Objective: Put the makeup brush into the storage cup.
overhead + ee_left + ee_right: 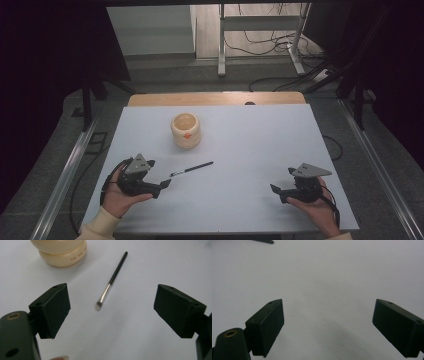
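A white table (240,150) carries two things: one cream pot (186,131) toward the back and one thin black brush (192,169) lying flat in front of it. The left gripper (161,186) sits just beside the brush's silver end, jaws wide apart, nothing between them. The right gripper (278,192) rests well apart, jaws also spread, over bare tabletop.

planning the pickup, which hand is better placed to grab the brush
Left. The left gripper sits right beside the brush, jaws open and pointed at its silver end in the left gripper view. The right gripper is farther away, across the table.
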